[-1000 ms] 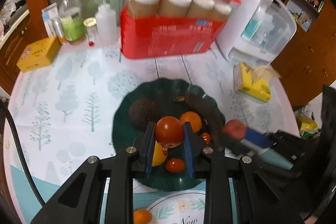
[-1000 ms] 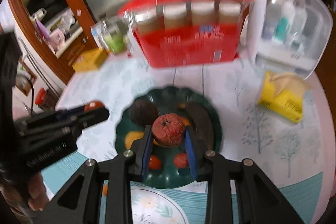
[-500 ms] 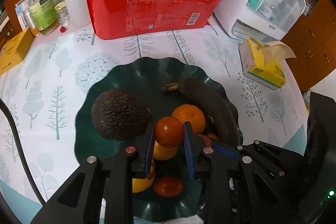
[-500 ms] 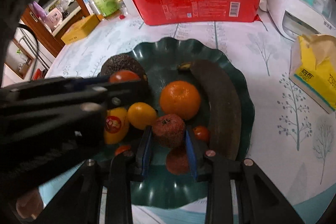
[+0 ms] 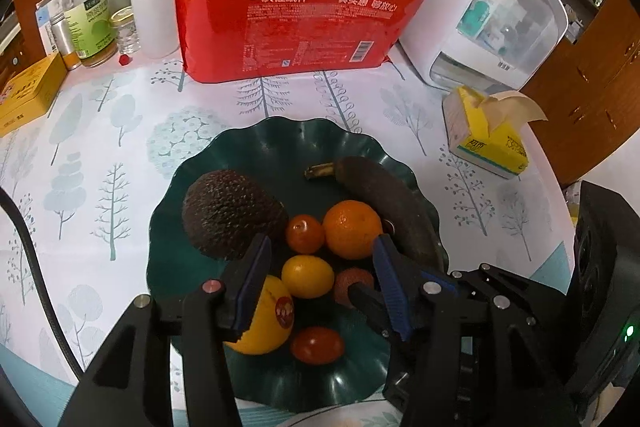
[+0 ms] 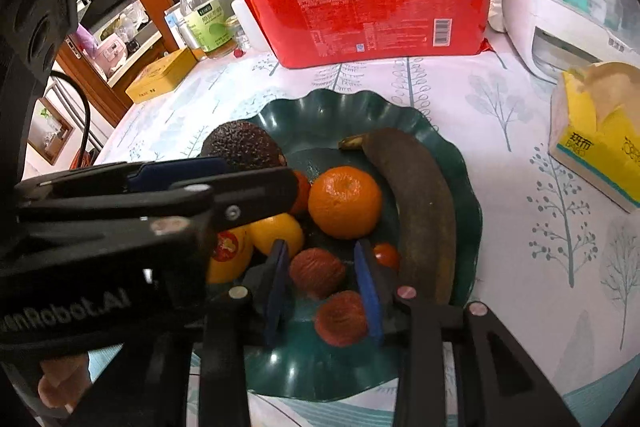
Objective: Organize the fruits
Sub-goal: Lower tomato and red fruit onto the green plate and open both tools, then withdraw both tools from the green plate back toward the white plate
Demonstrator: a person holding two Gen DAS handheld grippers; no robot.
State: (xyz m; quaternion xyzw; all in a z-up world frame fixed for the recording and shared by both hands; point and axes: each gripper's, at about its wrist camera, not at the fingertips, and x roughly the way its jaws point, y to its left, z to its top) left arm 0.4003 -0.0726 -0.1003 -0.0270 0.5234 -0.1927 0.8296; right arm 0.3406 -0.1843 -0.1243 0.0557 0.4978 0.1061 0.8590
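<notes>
While both grippers hang low over the dark green plate (image 5: 280, 143), the fruit lies gathered in its middle. The left gripper (image 5: 320, 263) has its jaws opening, spread wide with nothing pinched; a small yellow fruit (image 5: 307, 275) lies between its blue pads, and a red tomato (image 5: 305, 233) sits free just beyond the tips, touching the avocado (image 5: 232, 213) on one side and the orange (image 5: 352, 229) on the other. The right gripper (image 6: 322, 269) also has its jaws opening: a rough reddish-brown lychee (image 6: 317, 271) rests on the plate between the pads with a slight gap on either side, and a second lychee (image 6: 341, 318) lies nearer the camera in the same gap. A tiny red tomato (image 6: 386, 255) sits just outside the right gripper's outer finger, against the blackened banana (image 6: 416, 203) that curves along the plate's edge. A larger yellow fruit with a red sticker (image 5: 266, 323) lies on the plate's near side, partly behind the left gripper's finger, with another red tomato (image 5: 317, 345) beside it. Beyond the plate, on the tree-printed tablecloth (image 5: 100, 155), stands a red pack of paper cups (image 5: 296, 27), and off to the plate's side sits a yellow tissue box (image 5: 486, 143).
</notes>
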